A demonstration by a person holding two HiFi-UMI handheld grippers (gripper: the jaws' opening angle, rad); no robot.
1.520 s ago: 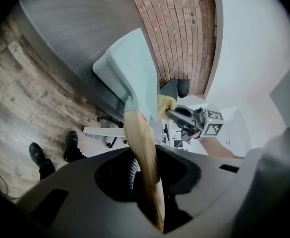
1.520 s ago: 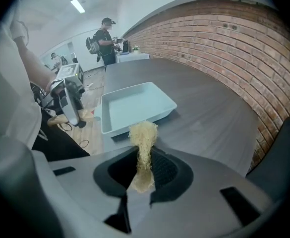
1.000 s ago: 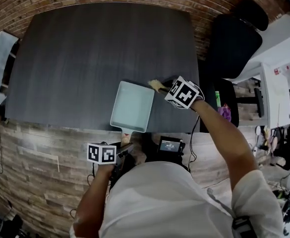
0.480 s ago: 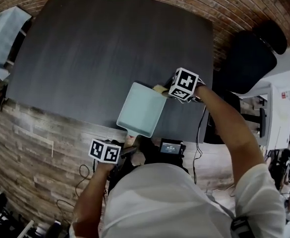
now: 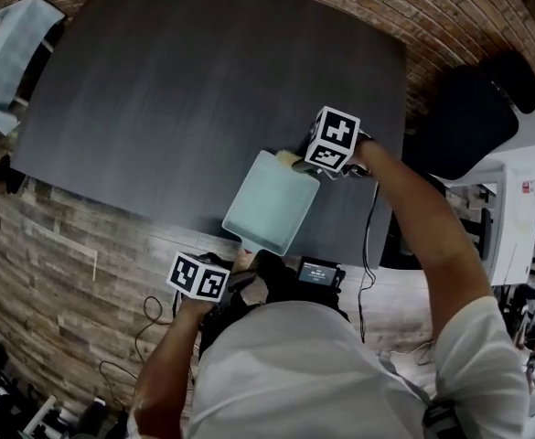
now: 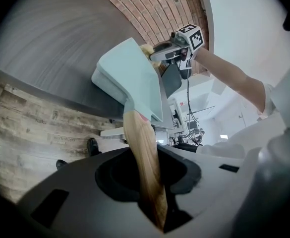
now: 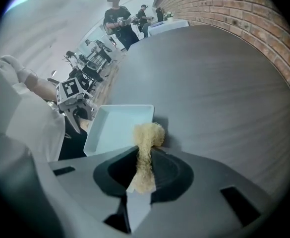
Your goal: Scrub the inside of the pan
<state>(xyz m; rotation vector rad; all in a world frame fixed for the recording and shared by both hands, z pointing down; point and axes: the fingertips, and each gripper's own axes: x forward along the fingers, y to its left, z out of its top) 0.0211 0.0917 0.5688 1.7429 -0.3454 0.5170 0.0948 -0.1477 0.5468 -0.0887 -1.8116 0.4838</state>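
Note:
A pale blue-green square pan (image 5: 272, 204) lies at the near edge of the dark table (image 5: 194, 80), with its wooden handle (image 5: 242, 256) sticking out over the edge. My left gripper (image 5: 235, 277) is shut on that handle (image 6: 142, 152). My right gripper (image 5: 296, 161) is shut on a yellowish fibrous scrubber (image 7: 147, 135). The scrubber (image 5: 288, 159) sits at the pan's far rim, by the corner. The right gripper view looks down into the pan (image 7: 117, 128); its inside is pale and bare.
A brick wall (image 5: 432, 16) runs along the table's far side. A black office chair (image 5: 468, 108) stands at the right end. A light-covered table (image 5: 6, 48) is at the far left. People stand far off (image 7: 117, 14) across the room.
The right gripper has carried the scrubber from beside the pan's far right corner onto its far rim. The left gripper keeps its hold on the handle. The head view has shifted.

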